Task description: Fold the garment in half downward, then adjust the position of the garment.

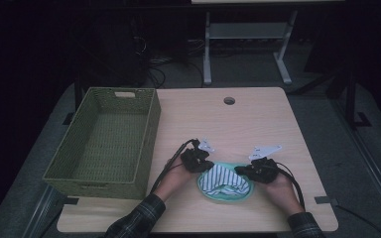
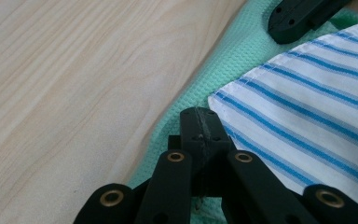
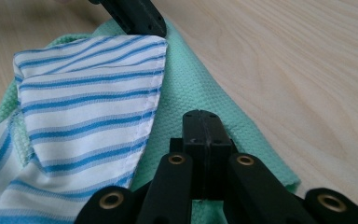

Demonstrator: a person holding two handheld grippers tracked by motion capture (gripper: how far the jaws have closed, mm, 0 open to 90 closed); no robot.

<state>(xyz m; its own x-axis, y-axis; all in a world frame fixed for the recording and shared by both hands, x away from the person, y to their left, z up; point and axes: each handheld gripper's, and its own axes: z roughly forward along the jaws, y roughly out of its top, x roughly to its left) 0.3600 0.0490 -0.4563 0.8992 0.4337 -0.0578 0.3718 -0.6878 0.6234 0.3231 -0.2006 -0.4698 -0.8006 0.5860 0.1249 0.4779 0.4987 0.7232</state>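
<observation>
You are mid-fold on the cloths: the striped cloth (image 1: 222,179) lies on the green cloth (image 1: 226,197), on the surface (image 1: 238,124) between your two claws. Your left claw (image 2: 200,122) is pressed together on the green cloth's edge, the striped corner just to its right. Your right claw (image 3: 203,125) is likewise clamped on the green cloth, stripes to its left. Next, I'd judge, lift both edges together and carry the fold over evenly; the wicker basket (image 1: 106,141) waits beyond your left claw.
</observation>
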